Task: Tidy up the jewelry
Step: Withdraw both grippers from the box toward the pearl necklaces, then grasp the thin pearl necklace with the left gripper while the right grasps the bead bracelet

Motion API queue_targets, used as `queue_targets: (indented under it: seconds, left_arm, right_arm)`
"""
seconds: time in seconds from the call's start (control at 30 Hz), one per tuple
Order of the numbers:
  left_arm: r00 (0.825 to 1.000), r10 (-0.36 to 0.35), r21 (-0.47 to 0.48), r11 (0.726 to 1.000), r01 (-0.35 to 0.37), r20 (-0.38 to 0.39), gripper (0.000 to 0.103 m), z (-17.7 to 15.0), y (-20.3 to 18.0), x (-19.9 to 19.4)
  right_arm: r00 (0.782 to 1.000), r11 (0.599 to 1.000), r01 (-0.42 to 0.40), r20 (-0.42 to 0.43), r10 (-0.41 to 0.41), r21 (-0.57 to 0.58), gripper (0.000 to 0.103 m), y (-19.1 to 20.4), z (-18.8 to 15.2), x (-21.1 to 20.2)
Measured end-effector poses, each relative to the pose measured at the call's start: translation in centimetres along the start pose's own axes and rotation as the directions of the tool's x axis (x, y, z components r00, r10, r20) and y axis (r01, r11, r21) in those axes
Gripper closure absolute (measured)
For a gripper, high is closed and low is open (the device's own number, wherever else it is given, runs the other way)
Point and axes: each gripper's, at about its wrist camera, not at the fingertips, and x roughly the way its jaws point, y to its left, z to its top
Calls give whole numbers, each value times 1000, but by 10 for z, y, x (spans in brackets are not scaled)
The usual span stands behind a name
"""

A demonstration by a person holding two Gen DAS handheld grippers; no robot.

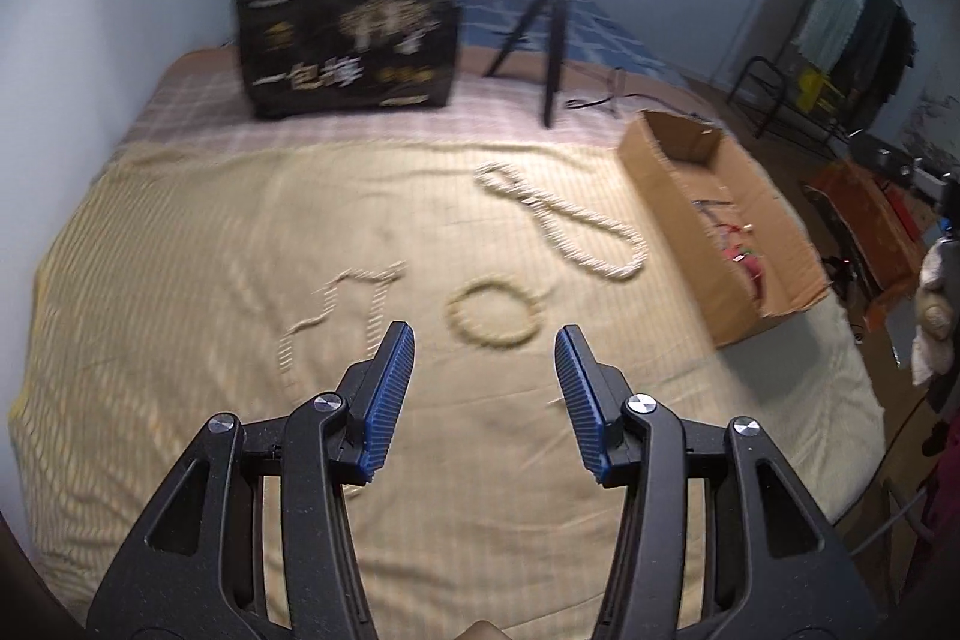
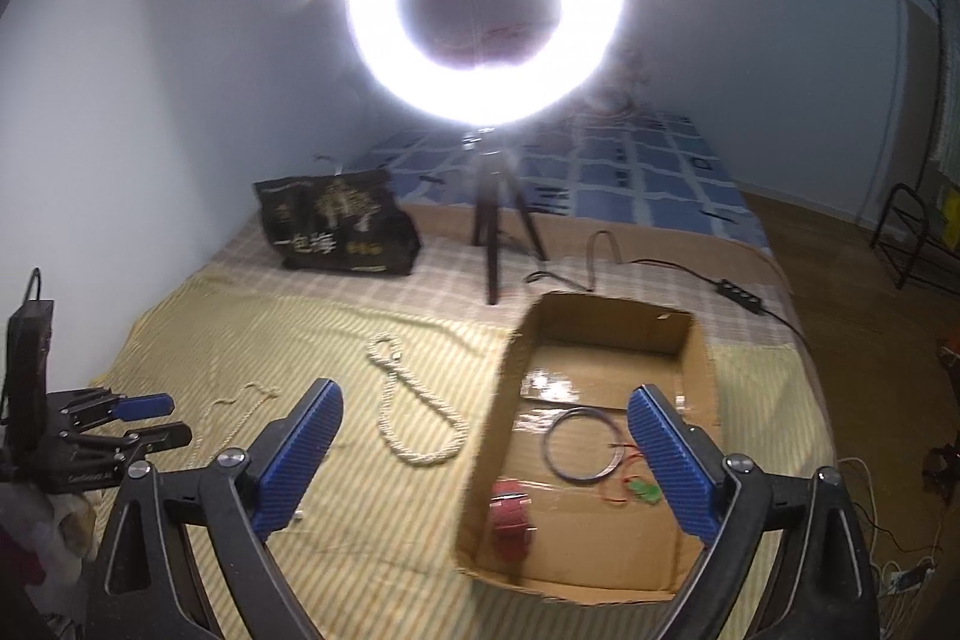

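On the striped yellow bedspread lie a thick pearl necklace [image 1: 564, 226], a small beaded bracelet [image 1: 491, 311] and a thin chain [image 1: 336, 307]. My left gripper [image 1: 485, 343] is open and empty, hovering just short of the bracelet. My right gripper [image 2: 486, 415] is open and empty above the near end of an open cardboard box [image 2: 690, 340]. The box holds a thin blue hoop [image 2: 579, 445], a red band [image 2: 510, 517] and a green piece on red cord [image 2: 645, 490]. The necklace [image 2: 414, 412] and the left gripper [image 2: 147, 421] also show in the right wrist view.
A lit ring light on a black tripod [image 2: 495, 244] stands behind the box, its cable [image 2: 690, 274] trailing right. A black printed bag [image 1: 348, 52] stands at the back left. The cardboard box [image 1: 672, 172] lies along the bed's right edge; the floor beyond is cluttered.
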Motion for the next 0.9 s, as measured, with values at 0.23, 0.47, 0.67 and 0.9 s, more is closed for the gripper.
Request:
queue_targets:
  seconds: [0.23, 0.47, 0.67, 0.9]
  left_arm:
    - [999, 4, -45, 999, -6, -51, 53, -25, 37, 7]
    - [993, -40, -79, 996, 31, -113, 65, -37, 53, 26]
    - [984, -71, -98, 994, 55, -166, 65, -40, 60, 49]
    - [978, -51, -56, 998, 41, -200, 65, -39, 56, 66]
  right_arm:
    - [993, 995, -95, -75, 94, -12, 23, 35, -3, 26]
    - [959, 980, -200, -210, 191, -24, 47, 72, -17, 66]
    - [917, 970, -241, -325, 231, 10, 65, 93, -33, 104]
    - [875, 968, -242, -417, 246, 63, 74, 110, -46, 145]
